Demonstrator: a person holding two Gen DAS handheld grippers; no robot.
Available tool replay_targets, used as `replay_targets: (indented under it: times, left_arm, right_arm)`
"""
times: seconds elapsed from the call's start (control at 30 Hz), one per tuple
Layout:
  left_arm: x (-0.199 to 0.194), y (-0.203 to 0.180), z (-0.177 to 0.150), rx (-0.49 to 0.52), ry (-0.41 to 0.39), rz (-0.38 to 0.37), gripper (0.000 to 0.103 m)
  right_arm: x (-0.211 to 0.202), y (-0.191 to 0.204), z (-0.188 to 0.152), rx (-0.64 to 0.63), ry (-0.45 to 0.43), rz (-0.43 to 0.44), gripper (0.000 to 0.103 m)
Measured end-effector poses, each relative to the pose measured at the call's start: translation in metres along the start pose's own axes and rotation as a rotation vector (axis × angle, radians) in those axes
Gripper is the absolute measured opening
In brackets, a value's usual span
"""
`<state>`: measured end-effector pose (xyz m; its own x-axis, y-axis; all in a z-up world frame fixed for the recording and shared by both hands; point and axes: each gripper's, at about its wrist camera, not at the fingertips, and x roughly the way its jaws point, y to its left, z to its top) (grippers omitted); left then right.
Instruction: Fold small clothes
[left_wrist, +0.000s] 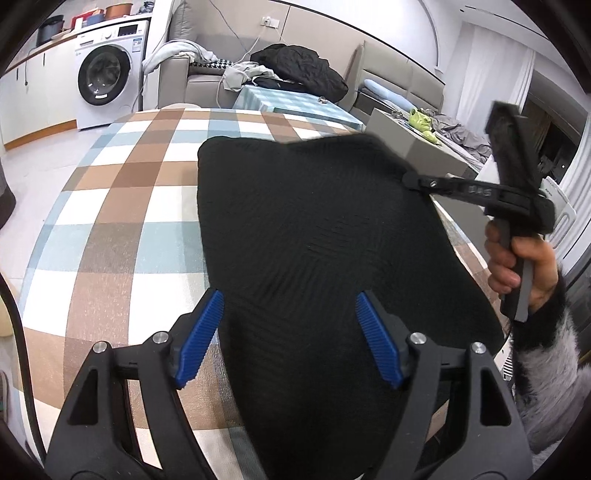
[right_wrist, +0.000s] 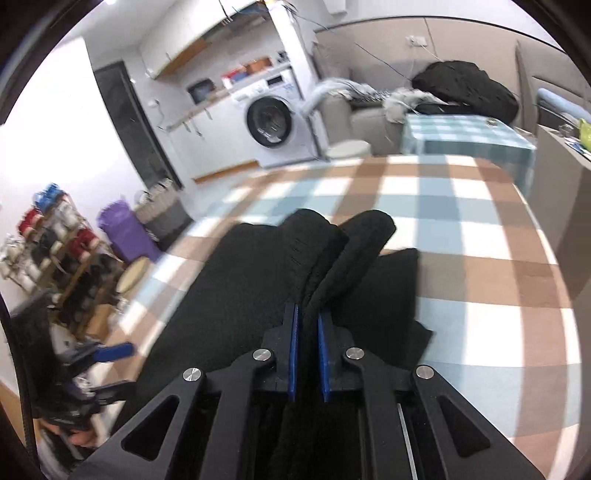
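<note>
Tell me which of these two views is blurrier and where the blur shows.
Right wrist view is blurrier: the shelves and checked tablecloth smear, though the right gripper pinching the black garment stays sharp. Left wrist view is mostly crisp; both bend straight lines, fisheye style.

Both grippers are of black plastic with triangular cut-outs in the arms and round silver screws at the joints. The left gripper (left_wrist: 290, 339) and the right gripper (right_wrist: 306, 354) have blue ribbed pads (left_wrist: 199, 339). The person's right hand (left_wrist: 517, 258) comes out of a fluffy grey-and-black sleeve (left_wrist: 546, 354).
</note>
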<state>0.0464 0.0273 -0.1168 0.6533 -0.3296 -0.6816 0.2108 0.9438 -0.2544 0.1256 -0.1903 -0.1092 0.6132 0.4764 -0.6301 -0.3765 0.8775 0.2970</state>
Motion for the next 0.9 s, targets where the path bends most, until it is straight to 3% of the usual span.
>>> replay_targets:
  times: [0.17,0.3,0.4,0.57,0.6,0.63,0.67,0.8,0.9]
  left_arm:
    - [0.004,0.002,-0.004,-0.004,0.027,0.022,0.073]
    - [0.006,0.004,-0.005,-0.007,0.035,0.012,0.073]
    - [0.012,0.003,-0.005,-0.006,0.046,0.007,0.073]
    - [0.020,-0.001,-0.006,0.009,0.067,0.011,0.073]
    - [0.020,-0.002,-0.006,0.012,0.067,0.011,0.073]
    - [0.019,-0.003,-0.006,0.018,0.066,0.008,0.073]
    - [0.019,-0.004,-0.005,0.022,0.065,0.006,0.073]
    - [0.011,-0.006,-0.004,0.031,0.048,-0.003,0.073]
    - [0.010,-0.006,-0.004,0.040,0.045,0.001,0.073]
  right_arm:
    - [0.031,-0.033,-0.022,0.112,0.131,0.006,0.021]
    - [0.010,-0.049,-0.053,0.227,0.139,0.167,0.028]
    - [-0.018,-0.043,-0.081,0.235,0.136,0.245,0.029]
    - [-0.038,-0.022,-0.110,0.192,0.143,0.214,0.029]
    - [-0.041,-0.019,-0.111,0.179,0.129,0.206,0.024]
    - [-0.044,-0.014,-0.110,0.149,0.110,0.202,0.010]
    - [-0.047,-0.010,-0.110,0.120,0.101,0.202,0.005]
    - [-0.074,0.007,-0.094,0.034,0.036,0.148,0.004]
    - [-0.079,0.004,-0.091,0.030,0.041,0.114,0.004]
